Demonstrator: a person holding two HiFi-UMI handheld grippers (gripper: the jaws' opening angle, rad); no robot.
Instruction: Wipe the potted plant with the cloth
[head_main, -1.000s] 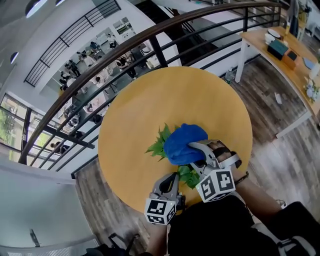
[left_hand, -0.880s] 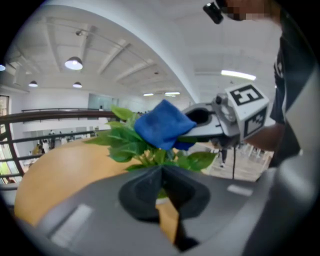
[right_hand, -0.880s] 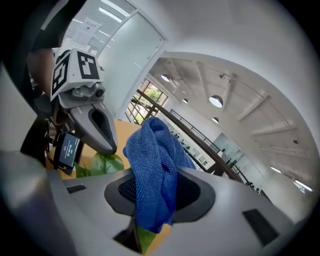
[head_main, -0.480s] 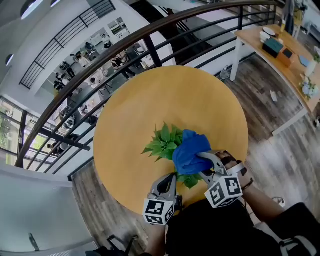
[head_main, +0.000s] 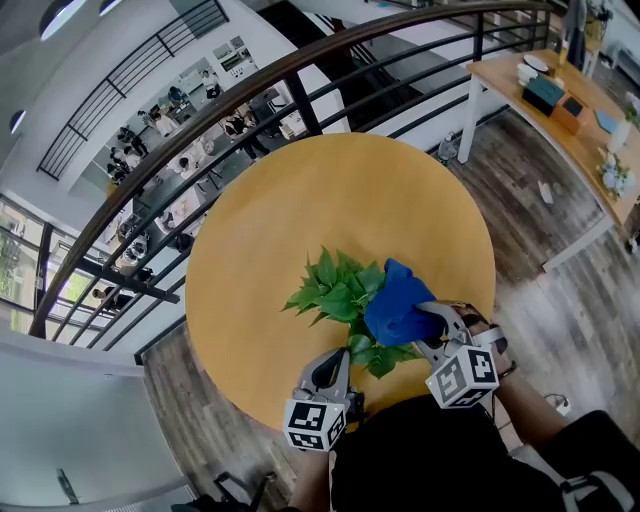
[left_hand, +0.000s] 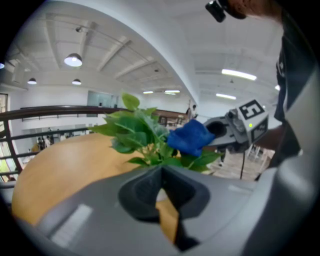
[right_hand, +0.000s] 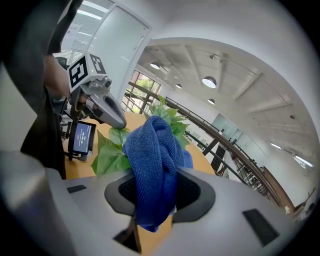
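A leafy green potted plant (head_main: 338, 290) stands on the round yellow table (head_main: 300, 200); its pot is hidden under the leaves. A bunched blue cloth (head_main: 398, 300) lies against the plant's right side, and my right gripper (head_main: 428, 316) is shut on it. In the right gripper view the cloth (right_hand: 152, 160) hangs from between the jaws of this gripper (right_hand: 152, 210), with leaves (right_hand: 112, 152) just behind it. My left gripper (head_main: 336, 362) rests at the table's near edge below the plant, shut and empty. The left gripper view shows its jaws together (left_hand: 162, 195), with the plant (left_hand: 140, 132) ahead.
A dark railing (head_main: 300, 90) curves round the table's far side, with a drop to a lower floor beyond it. At the upper right a wooden desk (head_main: 570, 100) carries small items. A small screen on a stand (right_hand: 82, 137) sits behind my left gripper.
My right gripper has dragged the blue cloth to the right and toward me across the leaves, uncovering more of the plant. The left gripper has stayed put.
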